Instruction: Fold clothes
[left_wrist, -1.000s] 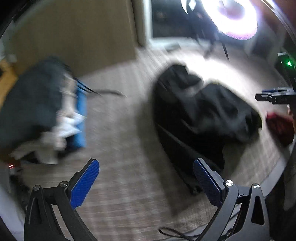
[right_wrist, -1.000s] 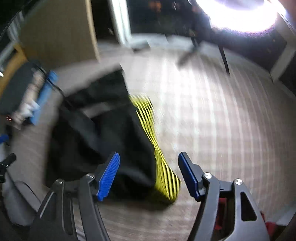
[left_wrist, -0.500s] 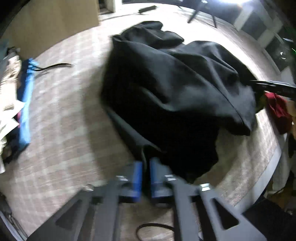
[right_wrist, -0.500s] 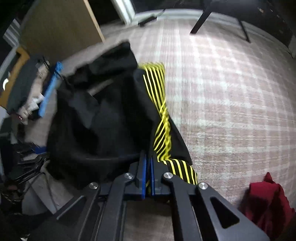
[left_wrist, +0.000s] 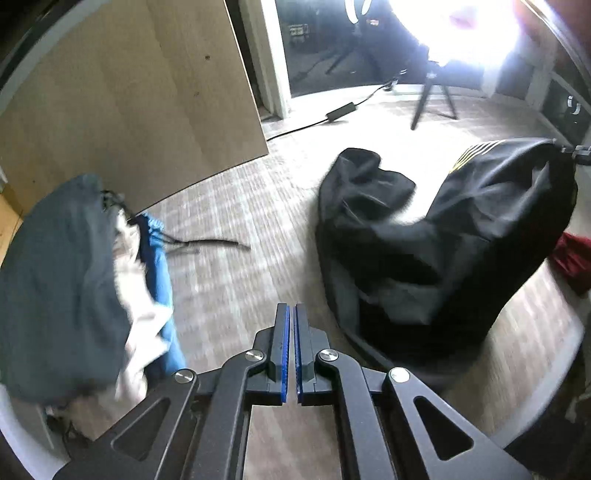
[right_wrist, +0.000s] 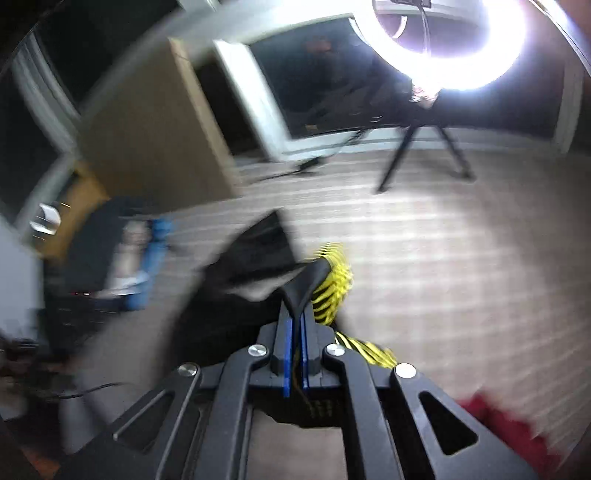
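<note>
A black garment with yellow stripes (left_wrist: 436, 251) hangs lifted above the checked cloth surface (left_wrist: 236, 280), stretched up toward the right. My right gripper (right_wrist: 294, 325) is shut on a fold of its black fabric (right_wrist: 306, 288), with the yellow stripes (right_wrist: 332, 291) just beyond the tips. My left gripper (left_wrist: 290, 317) is shut; a dark strip of the garment (left_wrist: 373, 354) runs under its right side, and I cannot tell whether cloth is pinched between the pads. The right gripper's tip shows at the far right edge of the left wrist view (left_wrist: 576, 149).
A pile of clothes, dark grey, white and blue (left_wrist: 74, 280), lies at the left. A red cloth (left_wrist: 572, 258) lies at the right; it also shows in the right wrist view (right_wrist: 509, 435). A wooden panel (left_wrist: 129, 103), a ring light (right_wrist: 450, 44) and tripod legs (right_wrist: 410, 155) stand behind.
Both grippers have shut, having been open a second ago. They have since risen, lifting the black garment off the surface; both views now tilt up toward the room.
</note>
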